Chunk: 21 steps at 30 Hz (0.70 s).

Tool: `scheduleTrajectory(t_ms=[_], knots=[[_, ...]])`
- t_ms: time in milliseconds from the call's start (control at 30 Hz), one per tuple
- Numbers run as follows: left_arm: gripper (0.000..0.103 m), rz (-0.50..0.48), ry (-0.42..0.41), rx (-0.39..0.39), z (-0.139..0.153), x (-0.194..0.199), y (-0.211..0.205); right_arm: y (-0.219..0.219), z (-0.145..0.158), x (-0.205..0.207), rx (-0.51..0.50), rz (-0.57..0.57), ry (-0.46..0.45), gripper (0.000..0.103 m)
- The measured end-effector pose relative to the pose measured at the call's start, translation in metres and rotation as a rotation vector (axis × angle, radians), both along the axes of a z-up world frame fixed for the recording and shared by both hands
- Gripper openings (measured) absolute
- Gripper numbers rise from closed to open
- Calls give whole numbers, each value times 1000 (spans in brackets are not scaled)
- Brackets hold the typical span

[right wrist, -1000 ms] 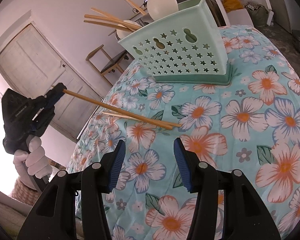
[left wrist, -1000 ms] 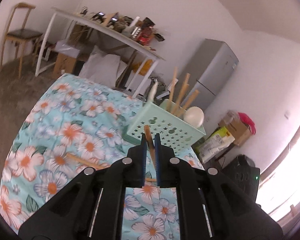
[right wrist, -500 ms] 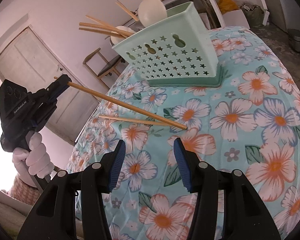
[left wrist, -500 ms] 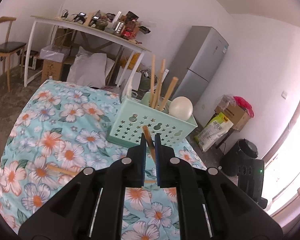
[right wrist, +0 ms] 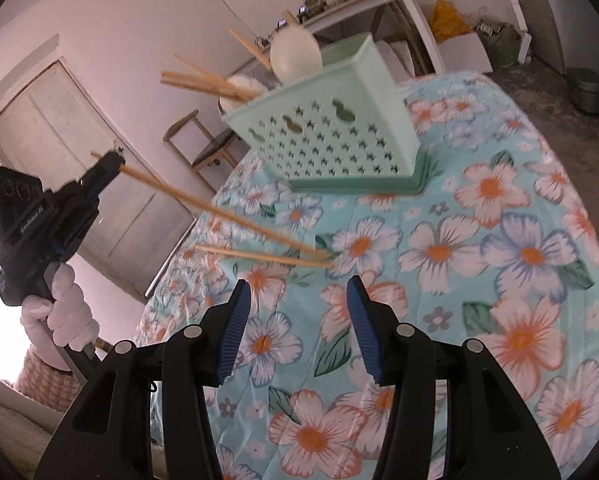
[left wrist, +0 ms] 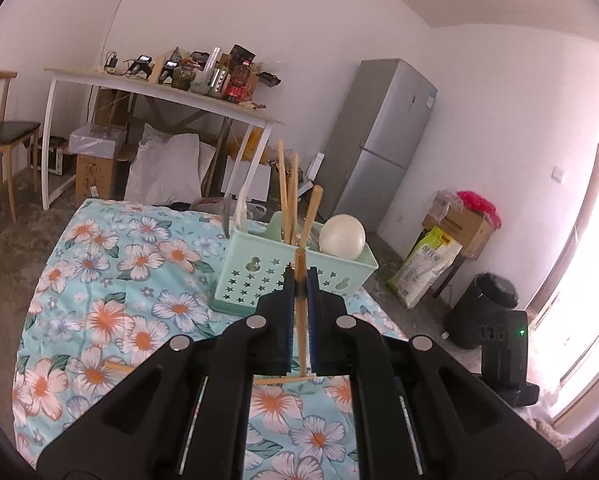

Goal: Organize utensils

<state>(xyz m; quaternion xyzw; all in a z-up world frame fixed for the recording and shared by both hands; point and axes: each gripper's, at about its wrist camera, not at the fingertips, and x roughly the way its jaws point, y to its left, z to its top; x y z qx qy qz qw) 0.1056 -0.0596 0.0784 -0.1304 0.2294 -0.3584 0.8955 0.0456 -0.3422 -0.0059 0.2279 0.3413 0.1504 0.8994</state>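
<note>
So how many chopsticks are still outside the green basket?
2: one chopstick clamped in the left tongs, one loose chopstick lying on the floral cloth. None seem hidden.

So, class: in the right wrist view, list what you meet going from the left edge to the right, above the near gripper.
left gripper in a white-gloved hand → held chopstick → mint green utensil basket → grey pot on the floor.

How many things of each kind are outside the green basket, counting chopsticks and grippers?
Chopsticks: 2, the held chopstick in the left gripper and the loose chopstick lying on the tablecloth.
Grippers: 2, left and the right gripper.
Total: 4.
</note>
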Motion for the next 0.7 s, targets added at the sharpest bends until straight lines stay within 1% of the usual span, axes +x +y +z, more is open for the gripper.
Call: scheduleTrajectory(t_ms=[33,67,133,200,233,333,433,467,533,600,700], knots=[[5,-1,10,-22,0,1,6,-3,3,-1,-1,-10,-11,49],[5,-3,30,-63,0,3,17,-7,7,-4,0,-25,-28,49],[5,-9,58,-119,-1,6,31,-13,13,-5,3,-43,-49,49],[5,-31,98,-203,-5,9,50,-19,21,-7,13,-56,-75,49],[5,-56,132,-263,-8,12,62,-20,23,-7,17,-58,-82,49],[5,-103,192,-377,-17,14,84,-22,34,-1,34,-42,-104,49],[5,-165,264,-512,-33,14,110,-14,42,9,23,1,-111,49],[5,-170,274,-539,-37,12,117,-8,46,14,14,30,-112,49],[5,-167,281,-568,-45,7,129,9,52,27,-15,97,-118,49],[5,-151,282,-570,-51,1,139,25,59,35,-55,149,-128,49],[5,-117,287,-565,-58,-8,154,56,66,55,-102,260,-142,49]])
